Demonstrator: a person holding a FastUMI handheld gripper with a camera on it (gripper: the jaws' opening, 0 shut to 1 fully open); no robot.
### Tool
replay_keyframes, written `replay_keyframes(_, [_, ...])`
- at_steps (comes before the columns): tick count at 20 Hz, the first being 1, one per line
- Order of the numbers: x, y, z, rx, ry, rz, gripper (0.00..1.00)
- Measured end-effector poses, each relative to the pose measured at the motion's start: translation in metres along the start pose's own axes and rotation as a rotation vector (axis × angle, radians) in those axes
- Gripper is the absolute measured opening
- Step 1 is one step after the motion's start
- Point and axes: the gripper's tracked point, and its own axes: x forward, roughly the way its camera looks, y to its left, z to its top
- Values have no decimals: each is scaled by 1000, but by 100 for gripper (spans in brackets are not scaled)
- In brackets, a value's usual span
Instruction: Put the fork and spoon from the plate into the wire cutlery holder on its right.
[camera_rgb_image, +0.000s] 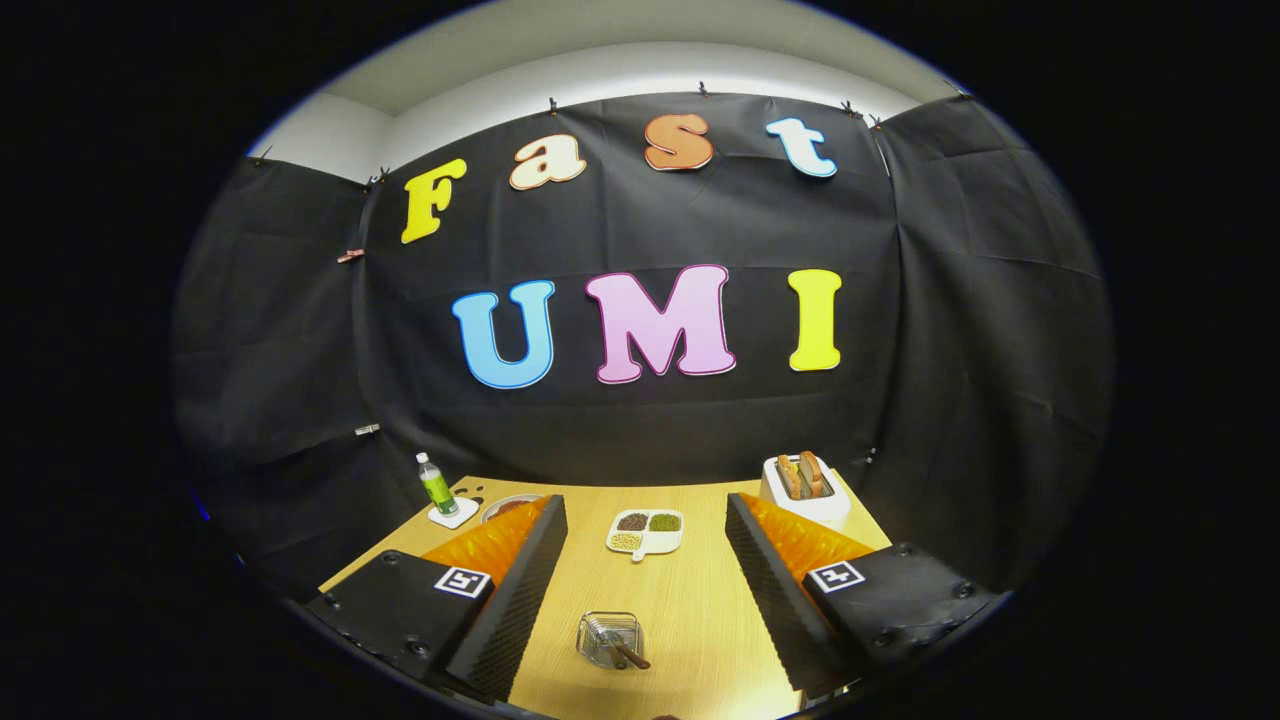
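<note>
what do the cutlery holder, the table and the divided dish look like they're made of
Cutlery holder, between the open tool's fingers: thin metal wire, shiny, see-through mesh with glints. Table: wood or wood-look laminate, matte, pale with fine straight grain; which one is unclear. Divided dish, beyond the fingers: probably white ceramic or plastic, smooth and evenly white; too small to tell further.

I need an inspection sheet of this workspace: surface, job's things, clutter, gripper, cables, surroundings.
Surface: wooden table, light wood grain.
Job's things: wire cutlery holder between the fingers, utensil handles already standing in it; plate partly hidden behind one finger.
Clutter: divided dish of beans beyond the holder; green bottle on a coaster; toaster with bread slices.
Gripper: gripper open, fingers wide apart, holding nothing.
Cables: nothing seen.
Surroundings: black cloth wall behind and beside the table.
</note>
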Motion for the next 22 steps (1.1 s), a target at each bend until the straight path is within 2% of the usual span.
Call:
replay_keyframes(11, [12,1,-18,6,31,21,99])
replay_keyframes(22, [26,18,-5,-16,7,81,99])
